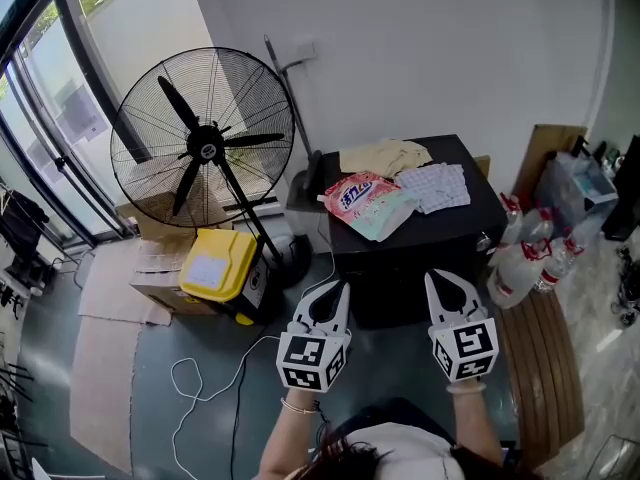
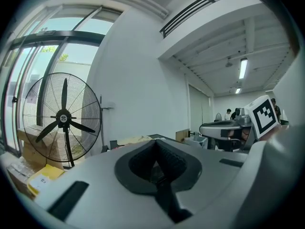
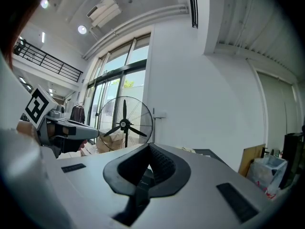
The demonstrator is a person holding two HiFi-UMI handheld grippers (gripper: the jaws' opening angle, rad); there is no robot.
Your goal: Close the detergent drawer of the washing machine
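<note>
Black, box-shaped washing machine (image 1: pixel 420 243): matte and flat-topped, set against the white wall just ahead of both grippers. Its detergent drawer cannot be made out from above. On its top lie a glossy pink-and-green plastic detergent pouch (image 1: pixel 368 204), a crumpled beige cloth (image 1: pixel 385 156) and a folded pale checked cloth (image 1: pixel 435 186). The left gripper (image 1: pixel 338 290) has curved grey jaws closed tip to tip, with nothing between them. The right gripper (image 1: pixel 434 278) is the same, closed and empty. A black wire-caged pedestal fan (image 1: pixel 205 138) stands to the left.

No wording can be made out: large characters are printed on the pink-and-green plastic detergent bag (image 1: pixel 365 204) lying ahead of the left gripper (image 1: pixel 338 288), but they stay illegible.
</note>
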